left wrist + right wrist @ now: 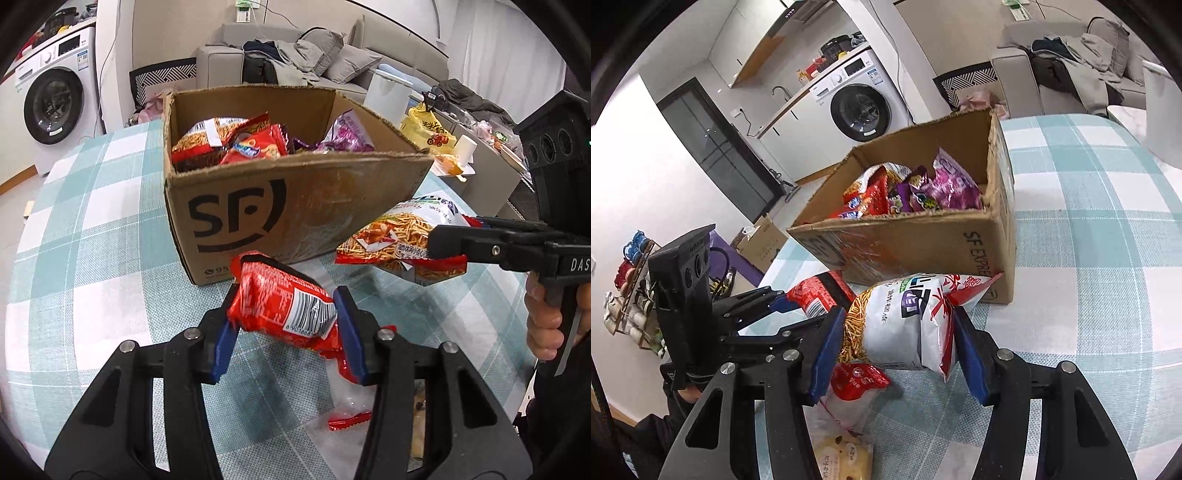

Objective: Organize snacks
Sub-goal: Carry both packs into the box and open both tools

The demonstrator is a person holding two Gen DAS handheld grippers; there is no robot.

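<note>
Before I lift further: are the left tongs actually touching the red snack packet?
Touching. The left wrist view shows the left tongs with both blue pads pressed against the sides of the red snack packet, which is pinched between them.

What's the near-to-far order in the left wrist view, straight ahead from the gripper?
left gripper shut on the red snack packet → SF cardboard box → snack bags inside the box → grey sofa.
</note>
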